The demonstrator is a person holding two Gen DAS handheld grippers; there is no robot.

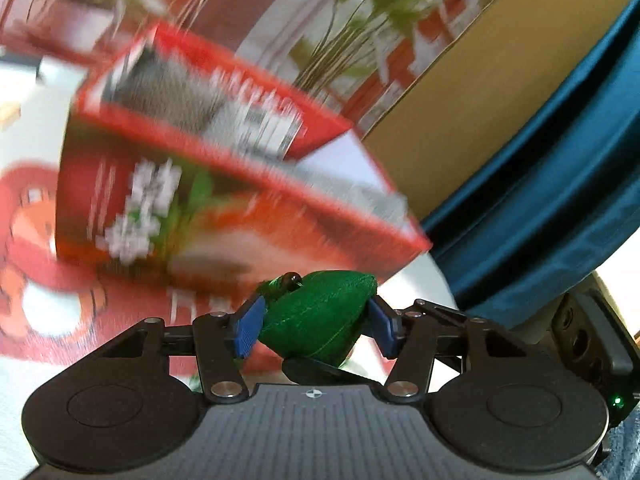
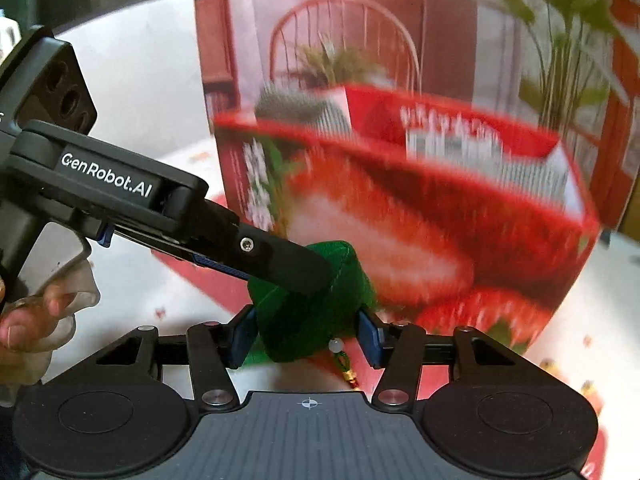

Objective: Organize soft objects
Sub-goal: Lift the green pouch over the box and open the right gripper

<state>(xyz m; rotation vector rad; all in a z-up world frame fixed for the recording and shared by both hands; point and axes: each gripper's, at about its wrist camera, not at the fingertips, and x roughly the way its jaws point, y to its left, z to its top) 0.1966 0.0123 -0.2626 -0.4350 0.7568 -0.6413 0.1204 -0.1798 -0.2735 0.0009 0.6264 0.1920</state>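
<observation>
A green soft pouch [image 1: 320, 316] with a bead and a small tassel sits between the blue pads of my left gripper [image 1: 316, 324], which is shut on it. In the right wrist view the same green pouch [image 2: 316, 320] sits between the pads of my right gripper [image 2: 306, 334], shut on it too. The left gripper's finger [image 2: 280, 260] comes in from the left and lies over the pouch's top. An open red strawberry-print box [image 1: 224, 184] stands just beyond the pouch; it also shows in the right wrist view [image 2: 420, 220], with grey contents inside.
A white table with a red printed cloth [image 1: 48, 280] lies under the box. A printed backdrop with a chair and plants [image 2: 360, 40] stands behind. A blue cloth [image 1: 560, 184] and a brown board [image 1: 480, 100] are at the right.
</observation>
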